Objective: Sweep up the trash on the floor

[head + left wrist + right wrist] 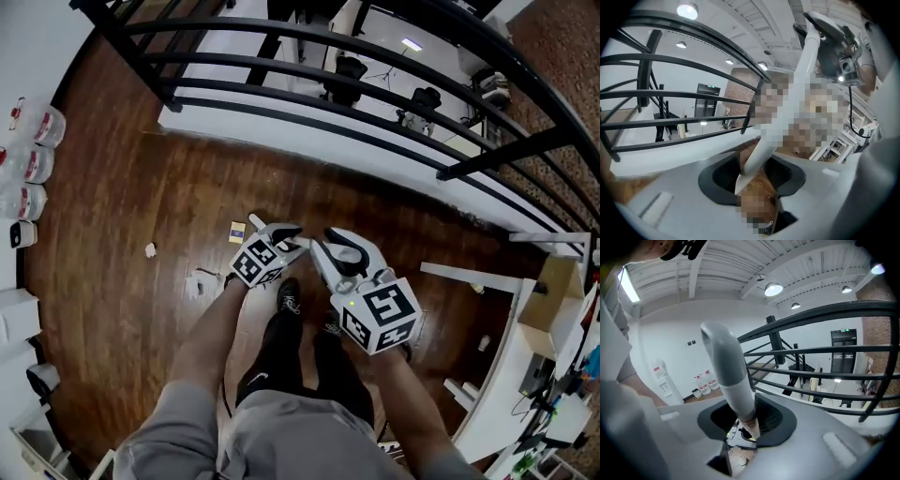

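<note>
**Q:** Where's the trash, and what does it look like?

**Me:** It lies on the dark wooden floor (112, 309), to the nine o'clock side of my left gripper (284, 240). There are three small bits. A yellow-and-blue scrap (236, 232) sits just beside the gripper at about ten o'clock. A crumpled white scrap (150, 249) lies farther out at nine. A flat white paper (194, 285) lies at about eight. They're too small for me to tell what they are.

**Q:** And your grippers?

**Me:** Neither is empty. The left gripper (752, 176) stands fairly wide and is clamped round a white handle (808, 56) that slants up toward one o'clock. The right gripper (330, 251) (745, 420) is narrower and grips a grey handle (729, 371) with a rounded top, leaning toward eleven.

**Q:** What can't you make out?

**Me:** I can't see the lower ends of either handle. The grippers and my legs (281, 356) cover them, so I can't say what's fixed there. The water bottles (37, 164) at nine o'clock are cut off by the edge.
</note>
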Demonstrator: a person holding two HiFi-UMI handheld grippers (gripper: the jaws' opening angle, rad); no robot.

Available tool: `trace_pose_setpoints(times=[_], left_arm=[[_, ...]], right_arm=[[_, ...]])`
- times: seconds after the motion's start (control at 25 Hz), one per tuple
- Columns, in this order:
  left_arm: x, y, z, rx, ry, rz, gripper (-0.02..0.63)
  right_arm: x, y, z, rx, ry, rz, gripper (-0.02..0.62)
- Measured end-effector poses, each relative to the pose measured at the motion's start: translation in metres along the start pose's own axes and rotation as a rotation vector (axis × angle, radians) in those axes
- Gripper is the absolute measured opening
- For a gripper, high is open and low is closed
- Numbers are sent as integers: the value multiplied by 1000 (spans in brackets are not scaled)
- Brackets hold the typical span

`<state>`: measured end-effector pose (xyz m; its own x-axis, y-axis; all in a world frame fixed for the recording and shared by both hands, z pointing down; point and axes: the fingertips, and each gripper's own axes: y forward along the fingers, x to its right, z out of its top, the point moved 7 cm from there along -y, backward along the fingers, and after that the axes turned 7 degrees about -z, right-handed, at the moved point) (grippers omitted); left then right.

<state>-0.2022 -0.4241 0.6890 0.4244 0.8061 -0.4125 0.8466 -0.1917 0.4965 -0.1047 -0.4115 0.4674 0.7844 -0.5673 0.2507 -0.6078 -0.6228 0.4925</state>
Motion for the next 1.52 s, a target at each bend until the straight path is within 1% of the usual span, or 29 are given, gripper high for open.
trace_pose_setpoints(times=[0.12, 0.24, 0.36, 0.44, 0.56, 0.68, 0.84, 0.96, 1.12, 1.28, 1.4, 1.52], left_arm=[[5, -27, -11, 2, 0, 13, 154], [18, -57, -17, 37, -1, 62, 153], [46, -86, -25, 76, -2, 109, 153], [74, -104, -30, 89, 1, 141, 153], [124, -135, -42, 74, 12, 180, 153], [166, -167, -62, 42, 22, 212, 149], [196, -209, -97, 33, 2, 271, 149], [211, -240, -128, -3, -17, 285, 146], [211, -282, -162, -15, -53, 313, 144], [192, -320, -200, -18, -77, 306, 143], [168, -342, -233, -29, -88, 274, 144], [142, -355, -266, -55, -96, 217, 150]], right_arm=[[-24, 2, 1, -8, -6, 6, 86], [-49, -6, 6, 2, -32, 53, 86], [-82, -28, 7, 34, -63, 96, 86], [-106, -52, 4, 58, -87, 125, 86], [-145, -94, -5, 80, -112, 174, 86], [-179, -124, -16, 84, -100, 220, 86], [-220, -135, -35, 73, -98, 287, 86], [-256, -132, -50, 49, -108, 337, 86], [-298, -111, -59, 26, -111, 373, 86], [-337, -73, -69, -5, -148, 385, 84], [-365, -39, -84, -42, -187, 384, 84], [-392, -9, -105, -93, -205, 334, 84]])
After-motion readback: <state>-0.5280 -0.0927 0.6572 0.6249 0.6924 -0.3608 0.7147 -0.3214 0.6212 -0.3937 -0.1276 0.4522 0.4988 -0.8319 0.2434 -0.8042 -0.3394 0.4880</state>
